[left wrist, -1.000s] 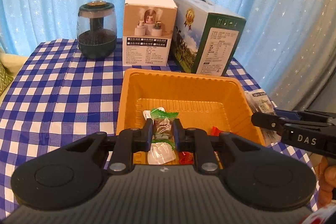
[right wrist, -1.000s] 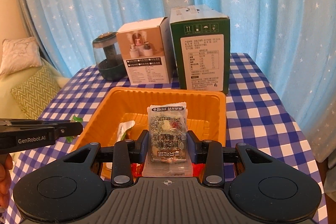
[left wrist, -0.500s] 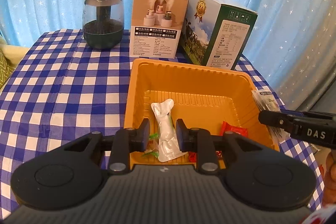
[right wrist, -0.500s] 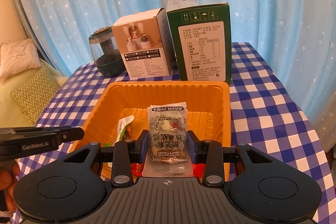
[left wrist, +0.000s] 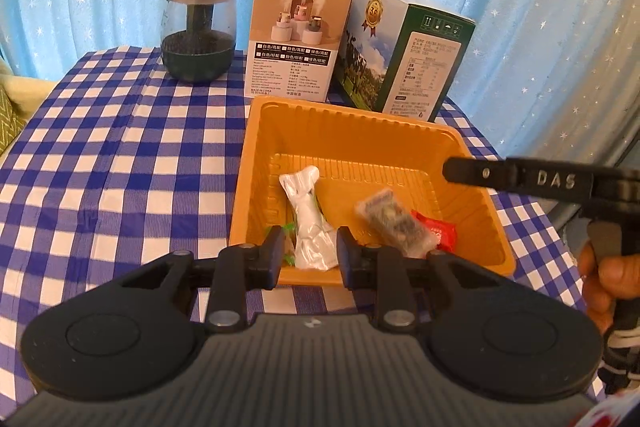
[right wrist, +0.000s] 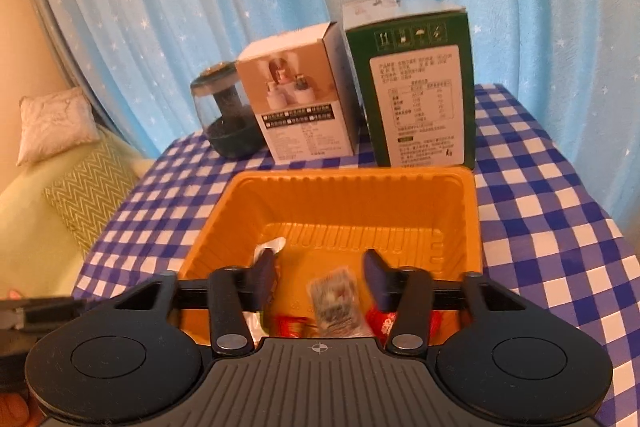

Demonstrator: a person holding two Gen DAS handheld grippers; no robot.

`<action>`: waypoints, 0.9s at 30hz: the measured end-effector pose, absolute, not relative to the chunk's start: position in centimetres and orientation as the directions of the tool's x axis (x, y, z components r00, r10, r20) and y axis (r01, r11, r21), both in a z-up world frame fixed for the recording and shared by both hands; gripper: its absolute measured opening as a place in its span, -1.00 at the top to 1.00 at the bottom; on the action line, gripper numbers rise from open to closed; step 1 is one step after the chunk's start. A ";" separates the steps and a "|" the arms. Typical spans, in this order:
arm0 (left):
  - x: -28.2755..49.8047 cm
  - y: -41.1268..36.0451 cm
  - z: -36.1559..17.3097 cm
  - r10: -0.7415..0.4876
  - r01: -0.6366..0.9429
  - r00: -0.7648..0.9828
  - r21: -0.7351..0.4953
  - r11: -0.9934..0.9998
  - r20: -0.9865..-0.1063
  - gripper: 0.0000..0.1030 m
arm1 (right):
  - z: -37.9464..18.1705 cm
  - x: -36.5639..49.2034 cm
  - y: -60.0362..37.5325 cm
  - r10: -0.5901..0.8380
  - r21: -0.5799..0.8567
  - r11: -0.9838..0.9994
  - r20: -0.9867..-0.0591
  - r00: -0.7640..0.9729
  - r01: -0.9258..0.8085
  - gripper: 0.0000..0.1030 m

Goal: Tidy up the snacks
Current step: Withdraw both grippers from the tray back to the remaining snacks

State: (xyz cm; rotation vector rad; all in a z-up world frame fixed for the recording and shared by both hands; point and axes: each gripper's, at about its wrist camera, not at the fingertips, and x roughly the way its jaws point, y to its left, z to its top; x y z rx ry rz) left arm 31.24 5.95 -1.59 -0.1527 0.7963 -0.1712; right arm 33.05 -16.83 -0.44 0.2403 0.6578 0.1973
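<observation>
Right gripper (right wrist: 318, 277), jaws spread wide, above the clear dark-printed snack packet (right wrist: 335, 303) lying in the orange ribbed plastic tray (right wrist: 344, 203); left gripper (left wrist: 310, 251), jaws parted and empty, at the tray's near rim.

A second ago my left gripper (left wrist: 310, 247) pinched a small snack with green and white wrapping. Half a second ago its fingers had let go, and the snack (left wrist: 308, 215) now lies in the orange plastic tray (left wrist: 344, 131). My right gripper (right wrist: 320, 275) held a clear packet with a dark speckled snack inside. Now its fingers have spread wide, and that packet (right wrist: 336, 301) looks blurry under them, over the tray floor by the red packets (right wrist: 380, 321). My left gripper has pulled back toward me.
</observation>
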 end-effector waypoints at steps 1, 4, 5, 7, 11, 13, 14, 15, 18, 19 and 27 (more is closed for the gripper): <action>30.9 5.9 -1.6 -0.212 0.093 0.687 -0.205 0.974 -0.695 0.51 | -0.4 32.7 -17.0 0.254 0.286 0.953 -0.574 0.778 -0.100 -0.08; 29.7 5.8 -1.7 -0.214 0.086 0.688 -0.215 0.973 -0.694 0.44 | -0.4 31.5 -17.5 0.249 0.294 0.952 -0.577 0.778 -0.086 -0.09; 29.2 5.7 -1.7 -0.213 0.082 0.688 -0.218 0.973 -0.693 0.43 | -0.4 30.9 -17.7 0.246 0.296 0.952 -0.578 0.778 -0.081 -0.09; 28.0 5.5 -1.7 -0.210 0.074 0.692 -0.221 0.972 -0.691 0.38 | -0.5 29.6 -18.1 0.237 0.303 0.951 -0.580 0.780 -0.064 -0.09; 25.4 5.1 -1.5 -0.207 0.060 0.696 -0.232 0.971 -0.687 0.32 | -1.0 26.1 -18.8 0.223 0.318 0.948 -0.587 0.779 -0.032 -0.09; 24.1 4.9 -1.3 -0.206 0.055 0.699 -0.236 0.970 -0.684 0.28 | -1.3 24.2 -18.9 0.205 0.306 0.952 -0.600 0.773 -0.015 -0.09; 23.3 4.8 -1.2 -0.204 0.051 0.701 -0.238 0.970 -0.683 0.24 | -1.3 23.3 -18.8 0.189 0.292 0.957 -0.608 0.771 -0.005 -0.09; 22.6 4.7 -1.1 -0.204 0.049 0.703 -0.240 0.970 -0.681 0.22 | -1.4 22.2 -18.8 0.173 0.278 0.961 -0.613 0.771 0.005 -0.09; 20.5 4.4 -0.7 -0.206 0.049 0.705 -0.243 0.969 -0.679 0.12 | -1.5 19.1 -18.9 0.156 0.279 0.960 -0.616 0.773 0.029 -0.09; 19.7 4.3 -0.6 -0.204 0.043 0.705 -0.246 0.968 -0.679 0.10 | -1.5 18.2 -18.9 0.154 0.285 0.958 -0.615 0.774 0.036 -0.10; 14.0 4.1 -0.3 -0.188 0.008 0.709 -0.260 0.966 -0.680 -0.20 | -1.6 11.3 -18.5 0.132 0.288 0.955 -0.624 0.770 0.069 -0.10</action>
